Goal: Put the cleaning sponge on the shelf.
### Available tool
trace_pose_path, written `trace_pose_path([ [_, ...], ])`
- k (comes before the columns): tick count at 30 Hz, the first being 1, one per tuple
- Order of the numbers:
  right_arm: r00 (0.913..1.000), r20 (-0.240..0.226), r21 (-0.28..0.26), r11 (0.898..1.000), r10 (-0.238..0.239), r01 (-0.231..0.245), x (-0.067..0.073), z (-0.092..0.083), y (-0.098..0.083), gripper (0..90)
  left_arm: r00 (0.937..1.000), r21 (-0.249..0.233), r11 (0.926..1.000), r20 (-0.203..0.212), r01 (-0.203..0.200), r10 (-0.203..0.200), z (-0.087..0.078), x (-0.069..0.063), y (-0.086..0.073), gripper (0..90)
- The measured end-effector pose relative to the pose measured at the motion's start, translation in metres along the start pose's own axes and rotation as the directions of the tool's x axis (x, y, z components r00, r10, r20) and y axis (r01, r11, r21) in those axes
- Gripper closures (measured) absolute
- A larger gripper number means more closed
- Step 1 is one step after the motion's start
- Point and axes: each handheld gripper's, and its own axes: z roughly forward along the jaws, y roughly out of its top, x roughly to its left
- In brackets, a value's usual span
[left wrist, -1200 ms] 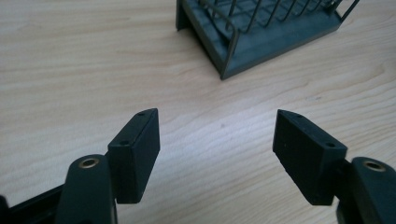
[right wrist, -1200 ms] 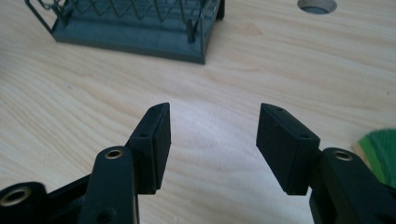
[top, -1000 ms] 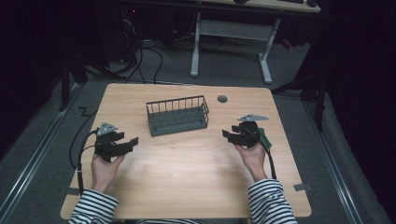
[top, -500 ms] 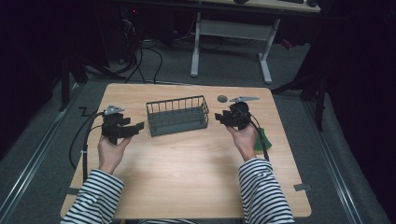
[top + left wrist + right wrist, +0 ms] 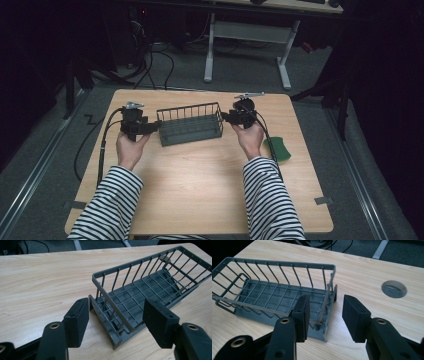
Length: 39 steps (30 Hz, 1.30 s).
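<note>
Both grippers are at the wire basket (image 5: 190,125) now, one per end, mid-table (image 5: 200,190). Left gripper (image 5: 150,128): jaws spread, have just been closing; the basket's near corner sits between the pads but there's no contact yet, w/ a gap showing on both sides in the left gripper view. One pad is outside the end wall, the other over the grid floor. Right gripper (image 5: 226,117): jaws also apart, also just been closing; the end rim and corner post stand in the gap, w/ the inner pad (image 5: 302,315) inside the basket, the outer pad outside it, and neither looks pressed on.

Handling, my read: grey wire w/ a solid base strip, so stiff and prob. light; thin bars could slip or twist between flat pads. Best hold is the end wall's top rim or the thick base edge, centred betw. the jaws, same height both ends so it lifts level. Green sponge (image 5: 278,148) sits off behind the right gripper, out of play.
</note>
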Motion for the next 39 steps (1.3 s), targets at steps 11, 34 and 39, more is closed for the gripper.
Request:
trace_pose_path([
  [11, 1.0, 0.006, 0.044, 0.999, -0.002, 0.002, 0.006, 0.016, 0.002, 63.2, 0.9998, 0.037, 0.9992, -0.001, -0.017, 0.017, 0.012, -0.001, -0.001, 49.6],
  [34, 0.9997, -0.019, 0.096, 0.995, -0.014, 0.015, 0.0, 0.015, -0.005, 77.8, 0.9951, 0.083, 0.9917, 0.027, -0.097, 0.095, 0.009, -0.013, -0.005, 70.1],
  [39, 0.9994, -0.022, 0.114, 0.993, -0.025, 0.027, -0.001, 0.009, -0.008, 78.0, 0.9933, 0.088, 0.9901, 0.047, -0.109, 0.106, 0.005, -0.017, -0.008, 70.4],
])
